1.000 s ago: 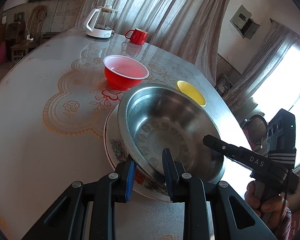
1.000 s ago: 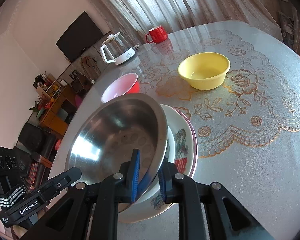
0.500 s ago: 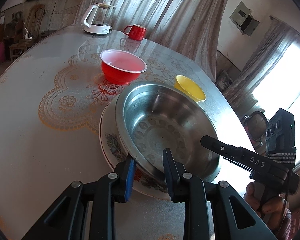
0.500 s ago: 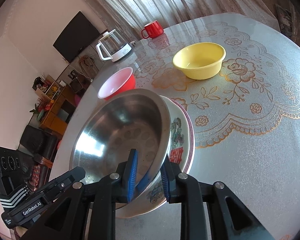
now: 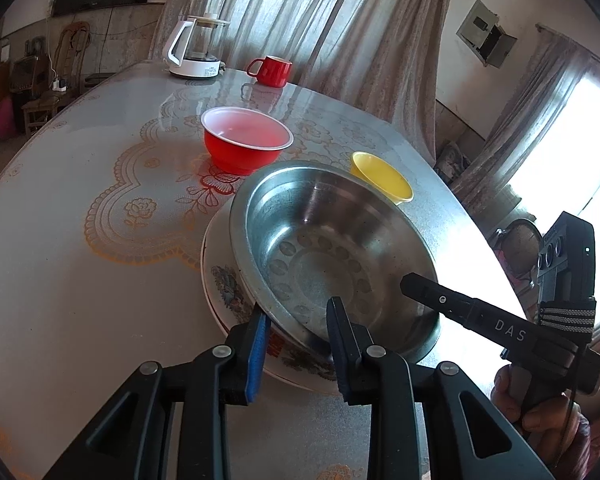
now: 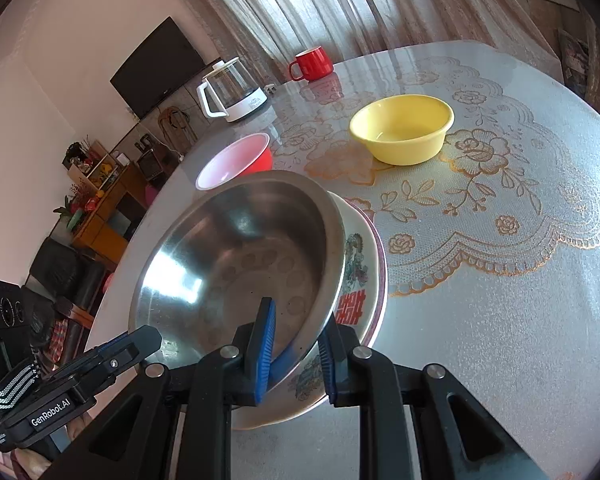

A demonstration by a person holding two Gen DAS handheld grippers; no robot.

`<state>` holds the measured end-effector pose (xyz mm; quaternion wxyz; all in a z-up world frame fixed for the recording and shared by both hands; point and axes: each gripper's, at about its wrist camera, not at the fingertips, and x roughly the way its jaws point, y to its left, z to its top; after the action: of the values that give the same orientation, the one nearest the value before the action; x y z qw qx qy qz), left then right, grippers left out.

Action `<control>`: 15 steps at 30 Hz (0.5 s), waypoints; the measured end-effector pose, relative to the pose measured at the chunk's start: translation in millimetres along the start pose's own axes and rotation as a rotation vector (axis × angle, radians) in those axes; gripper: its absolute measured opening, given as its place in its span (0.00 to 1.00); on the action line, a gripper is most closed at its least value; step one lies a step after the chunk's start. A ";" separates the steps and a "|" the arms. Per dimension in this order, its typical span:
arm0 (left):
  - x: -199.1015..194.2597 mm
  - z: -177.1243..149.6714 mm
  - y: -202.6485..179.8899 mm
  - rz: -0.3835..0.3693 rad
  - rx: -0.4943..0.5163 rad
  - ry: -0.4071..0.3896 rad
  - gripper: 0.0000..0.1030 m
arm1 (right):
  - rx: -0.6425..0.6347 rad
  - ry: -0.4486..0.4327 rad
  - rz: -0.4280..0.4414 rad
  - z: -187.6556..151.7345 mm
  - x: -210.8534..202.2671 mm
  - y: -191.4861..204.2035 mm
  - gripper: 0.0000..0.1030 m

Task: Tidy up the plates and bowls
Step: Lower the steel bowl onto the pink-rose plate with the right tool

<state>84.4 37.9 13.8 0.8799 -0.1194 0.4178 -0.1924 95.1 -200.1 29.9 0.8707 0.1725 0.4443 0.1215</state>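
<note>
On the round table with the lace-pattern cover [image 6: 500, 320] the wide steel bowl [image 5: 332, 248] sits inside the flowered ceramic plate [image 6: 358, 276]. The left gripper [image 5: 298, 336] and the right gripper [image 6: 296, 344] each clamp its rim together with the plate's edge. At eleven o'clock stands the red plastic bowl [image 5: 246, 146], at one o'clock the yellow plastic bowl [image 6: 402, 128].

A white kettle [image 5: 194, 50] and 1 red mug [image 5: 273, 71] stand near the curtain [image 5: 320, 20]; a television [image 6: 156, 66] hangs beyond.
</note>
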 end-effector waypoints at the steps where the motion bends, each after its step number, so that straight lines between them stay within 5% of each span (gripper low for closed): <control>1: -0.6 0.2 -0.3 0.001 0.002 -0.002 0.28 | 0.002 0.000 0.001 -0.4 0.2 0.1 0.20; 15: -9.5 -3.0 -4.9 0.074 0.047 -0.043 0.31 | -0.008 -0.005 0.014 -3.0 -2.7 1.2 0.26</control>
<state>75.3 37.6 20.2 0.8977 -0.0875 0.3982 -0.1669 90.9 -199.5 30.7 0.8716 0.1727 0.4403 0.1290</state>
